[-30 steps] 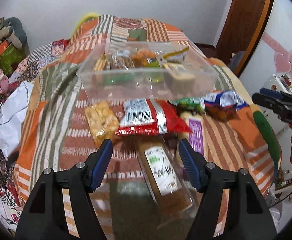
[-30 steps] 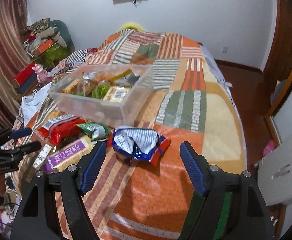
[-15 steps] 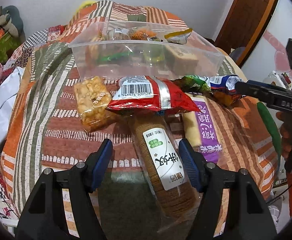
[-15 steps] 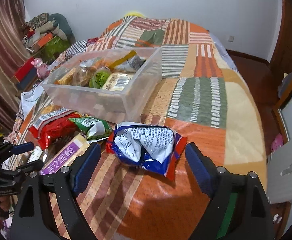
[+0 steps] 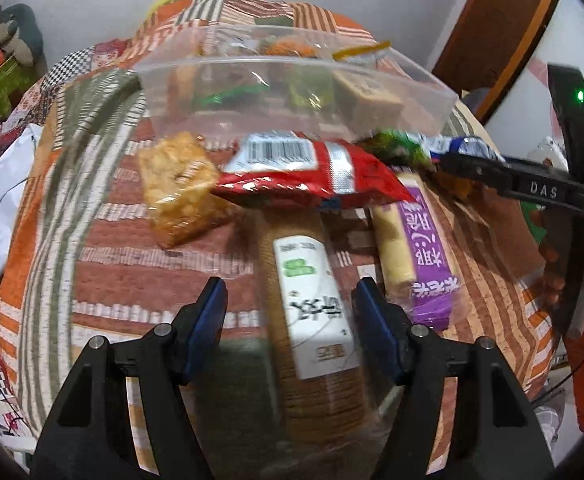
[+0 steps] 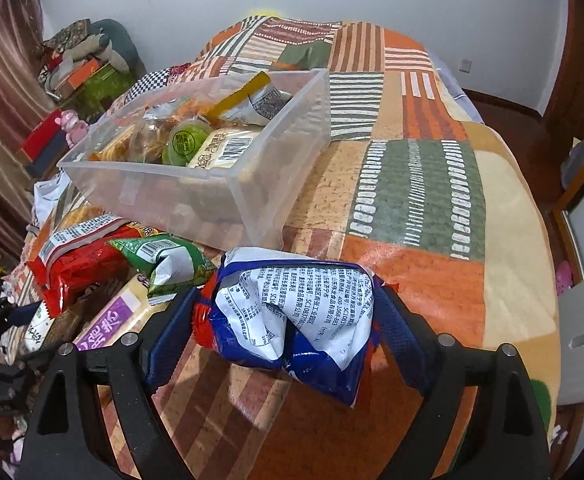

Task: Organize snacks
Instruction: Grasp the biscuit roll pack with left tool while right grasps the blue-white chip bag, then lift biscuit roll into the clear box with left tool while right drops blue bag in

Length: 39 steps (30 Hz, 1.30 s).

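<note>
My left gripper (image 5: 290,304) is open, its fingers either side of a clear-wrapped roll of brown biscuits with a white label (image 5: 312,312) lying on the patchwork bedspread. My right gripper (image 6: 284,320) is open around a crumpled blue, white and red snack bag (image 6: 296,312), fingers close to its sides. A clear plastic bin (image 6: 212,184) holding several snacks stands beyond; it also shows in the left wrist view (image 5: 292,68). In front of it lie a red bag (image 5: 308,172), a purple-labelled pack (image 5: 420,256), a green bag (image 6: 164,256) and a golden cracker pack (image 5: 176,188).
The bed edge falls away at the right, with wooden floor and a door (image 6: 580,60) beyond. Boxes and a plush toy (image 6: 76,124) are piled at the left. The striped bedspread (image 6: 420,192) stretches to the right of the bin.
Both grippers have moved forward and down. The left now straddles the biscuit roll; the right now brackets the blue and white bag, which looked farther off before.
</note>
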Motion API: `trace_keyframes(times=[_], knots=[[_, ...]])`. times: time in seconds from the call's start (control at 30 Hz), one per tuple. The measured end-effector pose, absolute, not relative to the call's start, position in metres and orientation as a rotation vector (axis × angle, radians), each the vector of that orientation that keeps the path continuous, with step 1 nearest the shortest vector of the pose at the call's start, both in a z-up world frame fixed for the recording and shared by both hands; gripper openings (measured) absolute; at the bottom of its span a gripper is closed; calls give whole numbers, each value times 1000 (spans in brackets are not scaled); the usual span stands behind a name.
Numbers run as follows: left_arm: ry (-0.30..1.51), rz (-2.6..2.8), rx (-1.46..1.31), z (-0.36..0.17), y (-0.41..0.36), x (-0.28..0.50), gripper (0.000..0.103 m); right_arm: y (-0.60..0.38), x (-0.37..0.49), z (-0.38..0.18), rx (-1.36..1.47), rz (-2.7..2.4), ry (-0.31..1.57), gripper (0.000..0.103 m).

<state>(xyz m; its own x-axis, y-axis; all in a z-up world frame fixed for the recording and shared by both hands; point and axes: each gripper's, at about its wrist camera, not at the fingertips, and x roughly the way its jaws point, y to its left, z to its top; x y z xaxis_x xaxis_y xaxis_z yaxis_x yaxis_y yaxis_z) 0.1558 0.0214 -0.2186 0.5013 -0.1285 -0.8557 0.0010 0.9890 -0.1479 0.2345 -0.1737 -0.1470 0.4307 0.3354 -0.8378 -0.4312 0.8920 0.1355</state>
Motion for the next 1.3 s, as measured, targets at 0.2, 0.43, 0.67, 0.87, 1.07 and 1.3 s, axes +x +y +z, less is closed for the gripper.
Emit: trace_keyframes(times=[0.2, 0.43, 0.67, 0.87, 1.07, 1.3], knots=[[1022, -76, -133, -222, 16, 159, 47, -174, 236, -146, -105, 483, 1010, 79], [1010, -71, -131, -219, 16, 155, 38, -175, 226, -140, -107, 474, 987, 73], [1010, -64, -149, -214, 19, 145, 37, -178, 217, -128, -87, 479, 969, 71], [977, -44, -159, -200, 26, 131, 37, -176, 205, -114, -82, 492, 932, 70], [901, -26, -152, -172, 33, 118, 37, -172, 198, -96, -76, 507, 883, 70], [820, -21, -163, -141, 44, 120, 37, -165, 195, -80, -61, 530, 833, 70]])
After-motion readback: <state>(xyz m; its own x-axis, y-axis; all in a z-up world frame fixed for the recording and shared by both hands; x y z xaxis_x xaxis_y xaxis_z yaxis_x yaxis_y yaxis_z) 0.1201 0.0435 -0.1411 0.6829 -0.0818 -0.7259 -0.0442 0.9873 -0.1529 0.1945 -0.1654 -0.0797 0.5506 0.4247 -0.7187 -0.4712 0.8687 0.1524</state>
